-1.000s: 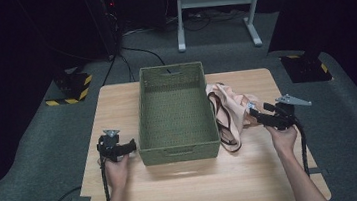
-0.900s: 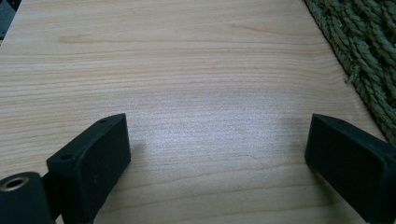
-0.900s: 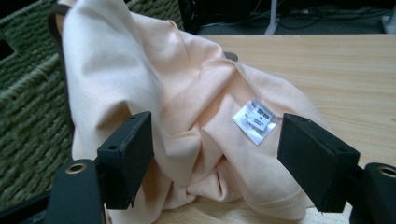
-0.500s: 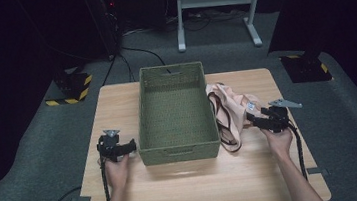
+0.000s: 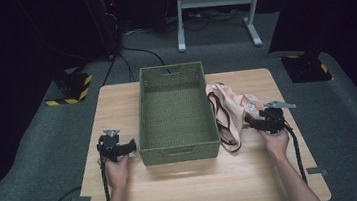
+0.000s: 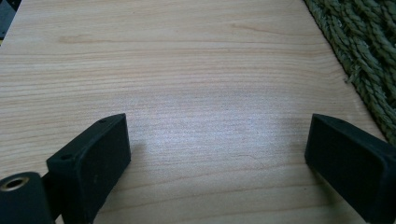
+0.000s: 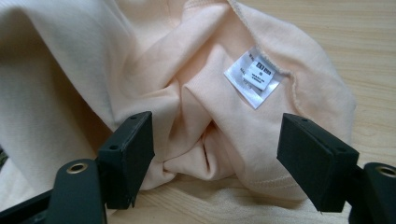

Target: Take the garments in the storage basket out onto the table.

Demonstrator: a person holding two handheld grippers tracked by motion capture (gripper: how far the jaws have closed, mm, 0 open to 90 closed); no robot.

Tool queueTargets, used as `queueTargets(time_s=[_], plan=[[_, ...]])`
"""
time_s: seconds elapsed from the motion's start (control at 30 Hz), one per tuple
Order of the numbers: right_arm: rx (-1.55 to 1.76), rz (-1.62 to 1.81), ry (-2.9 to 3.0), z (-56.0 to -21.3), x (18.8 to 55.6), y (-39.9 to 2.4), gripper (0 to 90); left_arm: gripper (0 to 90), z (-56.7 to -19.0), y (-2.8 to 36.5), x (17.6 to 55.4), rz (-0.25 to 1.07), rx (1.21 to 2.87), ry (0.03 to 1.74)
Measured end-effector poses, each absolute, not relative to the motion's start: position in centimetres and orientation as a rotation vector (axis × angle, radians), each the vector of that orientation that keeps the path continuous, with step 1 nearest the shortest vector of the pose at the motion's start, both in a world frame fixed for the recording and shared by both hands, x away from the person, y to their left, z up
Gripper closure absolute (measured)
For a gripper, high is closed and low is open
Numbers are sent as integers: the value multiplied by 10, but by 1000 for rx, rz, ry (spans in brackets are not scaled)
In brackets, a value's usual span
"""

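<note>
A crumpled peach garment (image 5: 232, 106) with a dark brown trim lies on the wooden table (image 5: 195, 179), right of a green woven basket (image 5: 177, 113). In the right gripper view its folds (image 7: 201, 112) and a white label (image 7: 254, 77) lie between and just beyond the two black jaws. My right gripper (image 5: 250, 121) (image 7: 217, 149) is open at the garment's right edge, jaws wide on either side of a fold, pads not pressing. My left gripper (image 5: 132, 145) (image 6: 217, 163) rests open on bare wood left of the basket, whose woven wall (image 6: 369, 60) is at that view's right.
The basket stands empty in the middle of the table. Beyond the table are a grey carpeted floor, cables, a white metal stand (image 5: 217, 6) and two black bases with yellow-black striped edges (image 5: 69, 87).
My right gripper has sunk from above the garment's right edge down to table level against the cloth. The left gripper has kept still.
</note>
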State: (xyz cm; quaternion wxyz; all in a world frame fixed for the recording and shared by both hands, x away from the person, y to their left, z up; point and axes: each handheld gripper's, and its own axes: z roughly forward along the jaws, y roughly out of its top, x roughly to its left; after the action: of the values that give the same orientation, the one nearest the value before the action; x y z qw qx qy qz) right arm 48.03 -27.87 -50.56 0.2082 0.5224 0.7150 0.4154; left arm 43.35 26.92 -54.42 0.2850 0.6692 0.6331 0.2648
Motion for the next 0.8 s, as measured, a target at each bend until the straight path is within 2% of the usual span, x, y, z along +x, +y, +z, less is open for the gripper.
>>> queueTargets(time_s=[0.8], plan=[[1479,1057,2041,-531,486,-269,268,70,-544,269,434,708,1790,1693]])
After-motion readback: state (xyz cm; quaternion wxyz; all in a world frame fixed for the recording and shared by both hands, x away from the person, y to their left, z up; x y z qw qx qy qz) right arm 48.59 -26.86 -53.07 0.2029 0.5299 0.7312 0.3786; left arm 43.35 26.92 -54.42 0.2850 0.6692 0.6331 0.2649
